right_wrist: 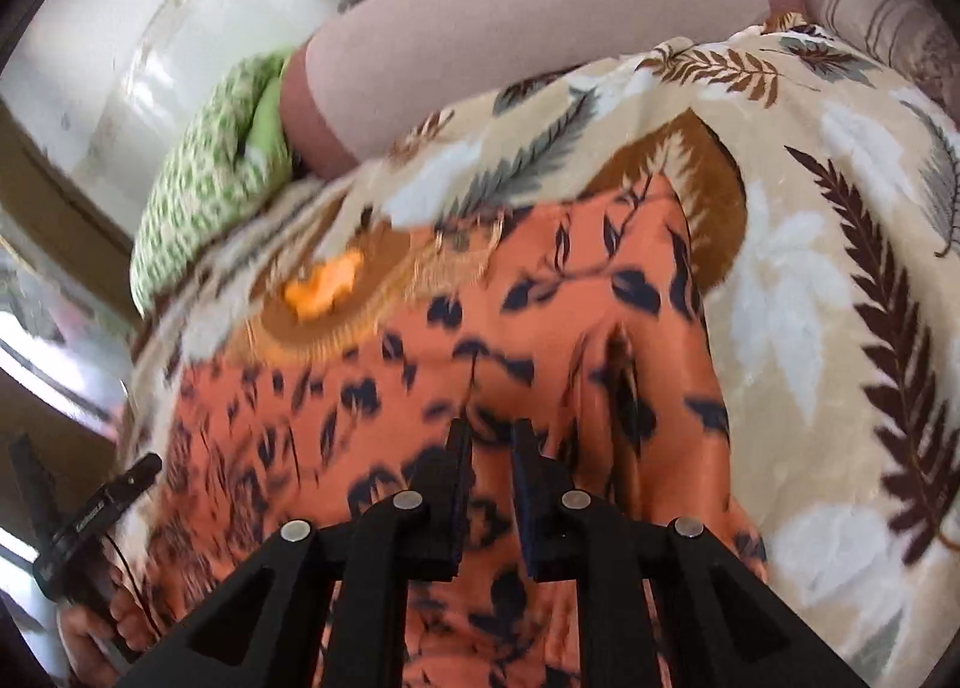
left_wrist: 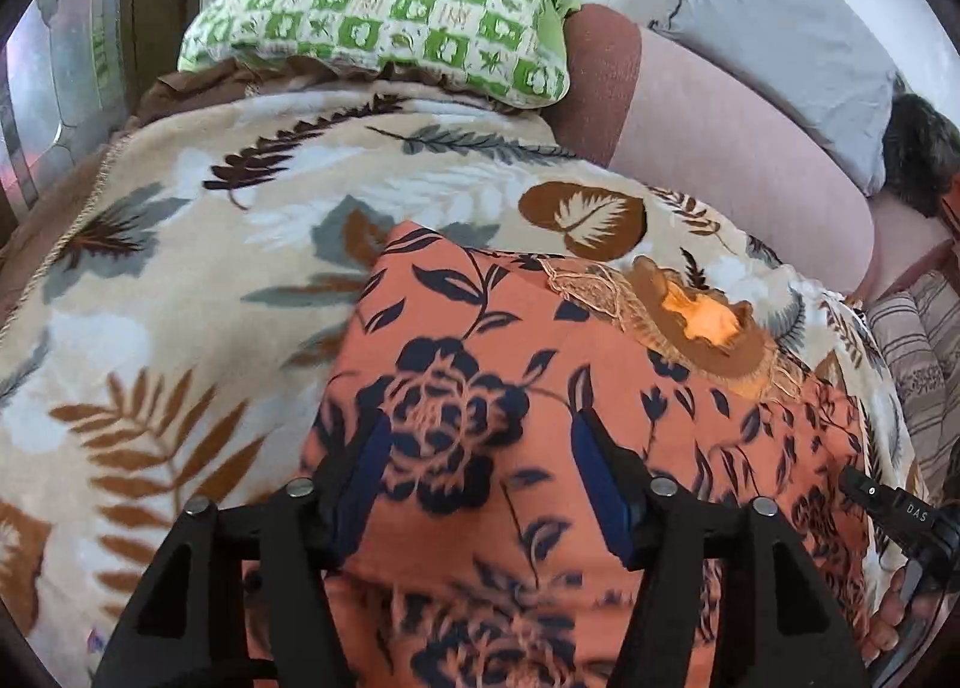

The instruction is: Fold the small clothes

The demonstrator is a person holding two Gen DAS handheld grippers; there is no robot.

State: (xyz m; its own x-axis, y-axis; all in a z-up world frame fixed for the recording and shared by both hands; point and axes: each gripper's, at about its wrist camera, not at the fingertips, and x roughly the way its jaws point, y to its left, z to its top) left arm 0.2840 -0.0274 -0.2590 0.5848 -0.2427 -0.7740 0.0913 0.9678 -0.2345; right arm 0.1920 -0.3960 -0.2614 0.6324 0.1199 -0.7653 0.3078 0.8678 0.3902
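Orange floral garment (left_wrist: 540,364) — dark navy roses and leaves printed on satiny cloth — lies spread over a cream leaf-patterned blanket (left_wrist: 180,244) on the bed, reaching from the blanket's near edge toward its middle. Nearest the left wrist camera, the left gripper (left_wrist: 480,436) hangs over the garment with its blue-padded jaws standing well apart, nothing between them but the print below. In the right wrist view the right gripper (right_wrist: 491,436) points down at the same cloth with its jaws drawn nearly together, only a narrow gap showing; whether any fabric is pinched there cannot be told. Just beyond the grippers, at the garment's far end, a brown embroidered neckline (left_wrist: 678,322) opens around a bright orange patch (left_wrist: 711,319). Past the blanket's far edge lie a green-and-white checked pillow (left_wrist: 384,15) and a pink bolster (left_wrist: 738,147), with a grey pillow (left_wrist: 792,27) against the wall. A person's hand (right_wrist: 96,628) grips the other tool's handle at the lower left of the right wrist view.
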